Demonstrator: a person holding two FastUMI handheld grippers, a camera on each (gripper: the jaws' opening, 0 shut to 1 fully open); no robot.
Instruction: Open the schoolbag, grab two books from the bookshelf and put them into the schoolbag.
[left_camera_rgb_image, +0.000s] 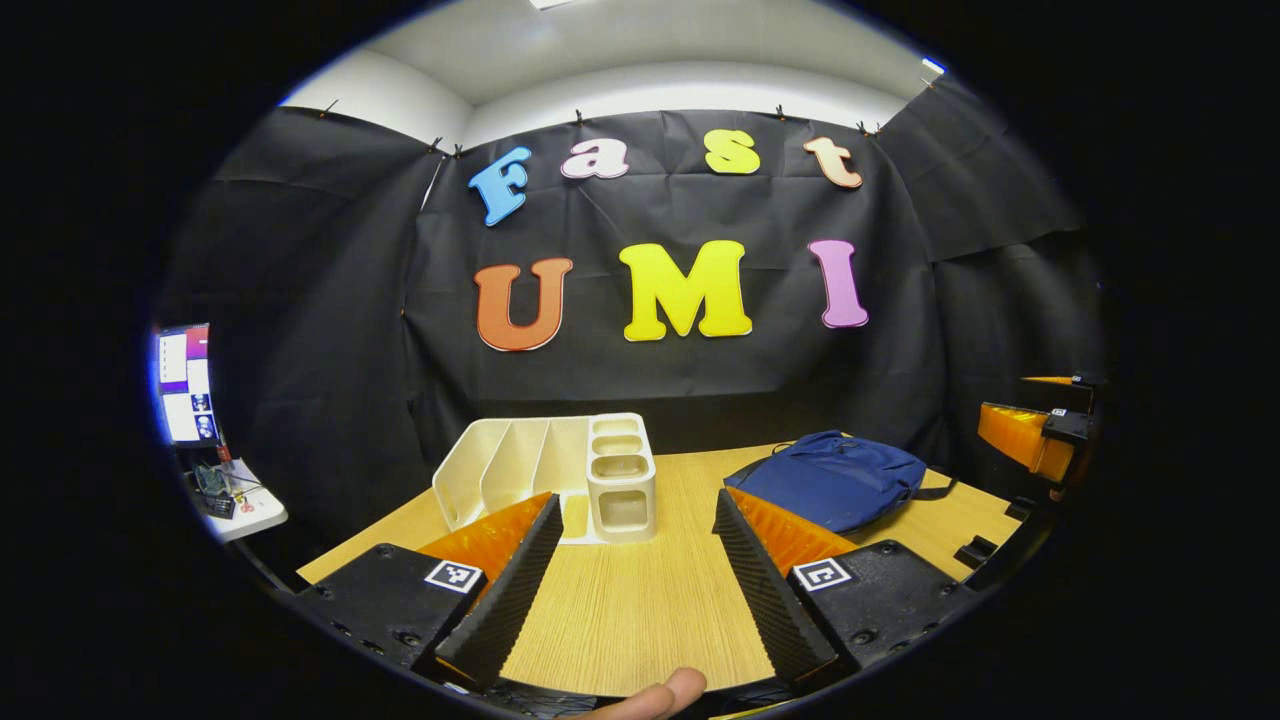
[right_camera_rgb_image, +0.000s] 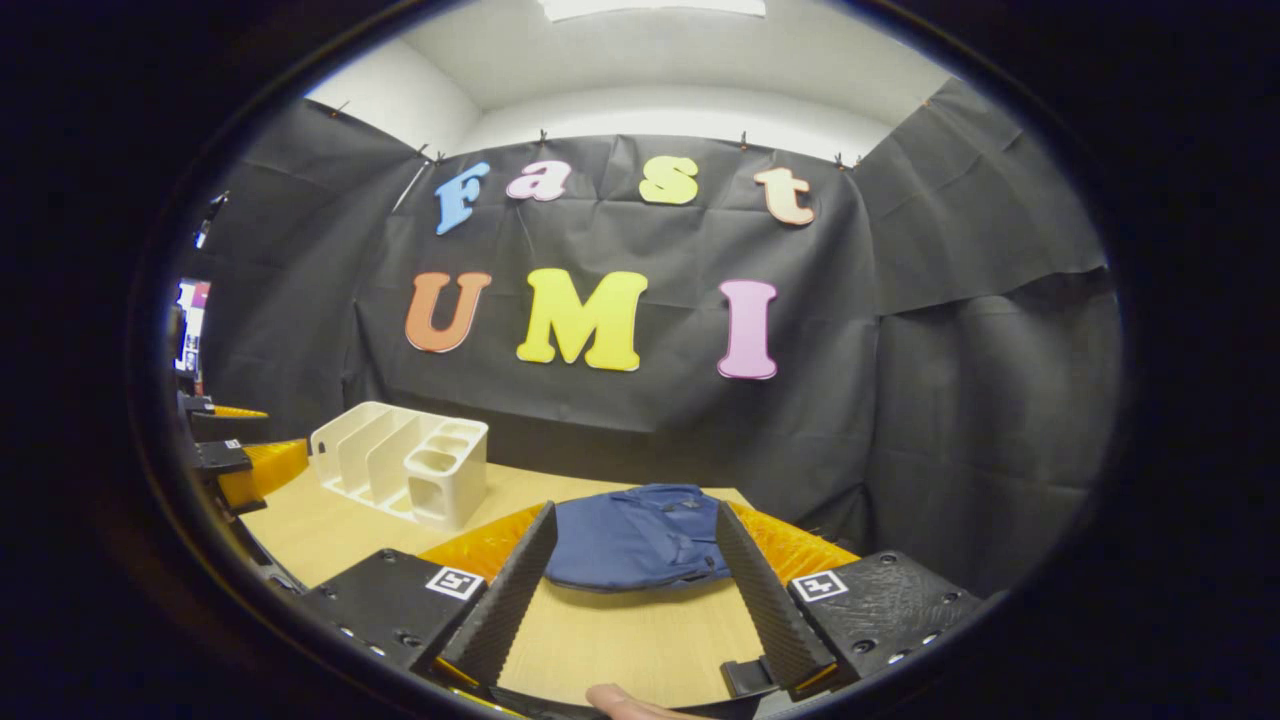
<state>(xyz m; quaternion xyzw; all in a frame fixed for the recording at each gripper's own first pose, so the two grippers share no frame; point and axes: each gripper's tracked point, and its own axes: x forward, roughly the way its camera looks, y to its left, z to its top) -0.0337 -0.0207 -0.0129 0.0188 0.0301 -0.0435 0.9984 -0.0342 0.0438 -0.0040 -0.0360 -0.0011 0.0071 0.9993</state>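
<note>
A blue schoolbag (left_camera_rgb_image: 835, 480) (right_camera_rgb_image: 630, 545) lies flat on the right half of the wooden table (left_camera_rgb_image: 640, 600) (right_camera_rgb_image: 620, 640). A white bookshelf (left_camera_rgb_image: 545, 470) (right_camera_rgb_image: 400, 460) with upright dividers and a block of small cubbies stands on the left half; the slots facing me look bare. My left gripper (left_camera_rgb_image: 636, 500) is open above the table's near edge, facing the shelf's cubbies. My right gripper (right_camera_rgb_image: 635, 510) is open, with the bag lying a short way ahead between its fingers. Each view catches the other gripper (left_camera_rgb_image: 1040, 435) (right_camera_rgb_image: 235, 460) at its edge.
A lit monitor (left_camera_rgb_image: 185, 385) and a small white side table (left_camera_rgb_image: 240, 505) with clutter stand off the left of the table. Black cloth walls close in behind and to the right. A person's fingertip (left_camera_rgb_image: 650, 695) (right_camera_rgb_image: 620, 700) shows at the bottom.
</note>
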